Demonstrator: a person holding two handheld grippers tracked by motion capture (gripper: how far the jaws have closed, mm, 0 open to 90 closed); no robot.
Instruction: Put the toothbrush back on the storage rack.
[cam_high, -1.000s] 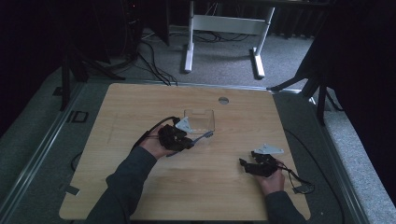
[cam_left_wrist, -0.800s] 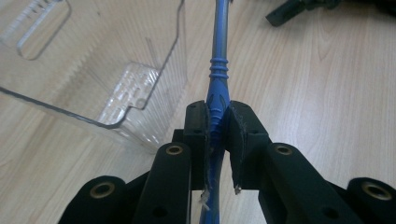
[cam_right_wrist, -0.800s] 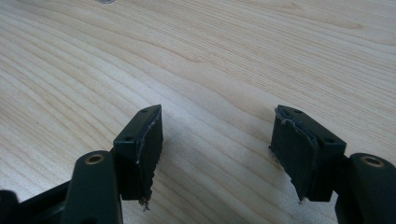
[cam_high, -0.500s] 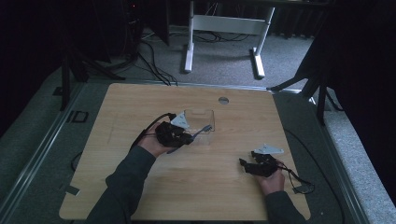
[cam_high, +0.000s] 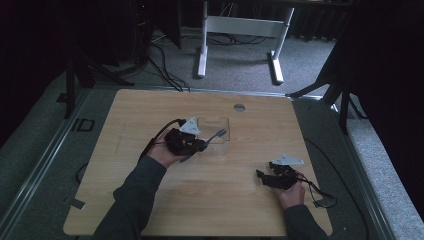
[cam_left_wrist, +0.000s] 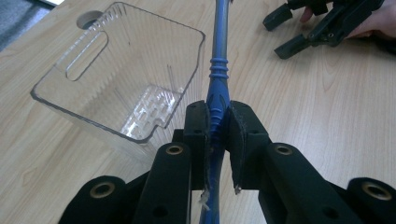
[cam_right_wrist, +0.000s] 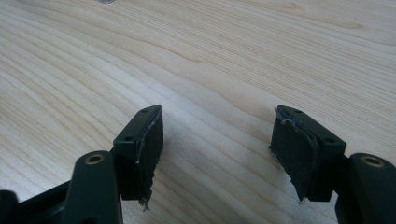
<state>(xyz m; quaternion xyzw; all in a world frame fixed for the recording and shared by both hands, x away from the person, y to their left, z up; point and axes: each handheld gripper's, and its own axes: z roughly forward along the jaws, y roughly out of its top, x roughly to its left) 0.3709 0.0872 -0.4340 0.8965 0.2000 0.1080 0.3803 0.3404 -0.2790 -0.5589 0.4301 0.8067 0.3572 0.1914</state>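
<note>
A dark room with grey carpet surrounds the pale wooden table (cam_high: 150, 210). A clear plastic bin (cam_left_wrist: 126, 79) lies just beside the left gripper (cam_left_wrist: 217, 119), whose jaws pinch a blue toothbrush handle (cam_left_wrist: 219, 70) running straight ahead between them. The right gripper (cam_right_wrist: 217, 149) rests well apart, jaws spread over bare wood.

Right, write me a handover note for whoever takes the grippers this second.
Left gripper: fingers shut on the blue-handled utensil, held just right of the clear plastic bin as the left gripper view shows it.
Right gripper: open, holding nothing, low over the wooden table at the person's right.
Done: utensil picked up and brought to the bin's rim.
Left: probably put the utensil into the bin and release; its working end is out of frame.
</note>
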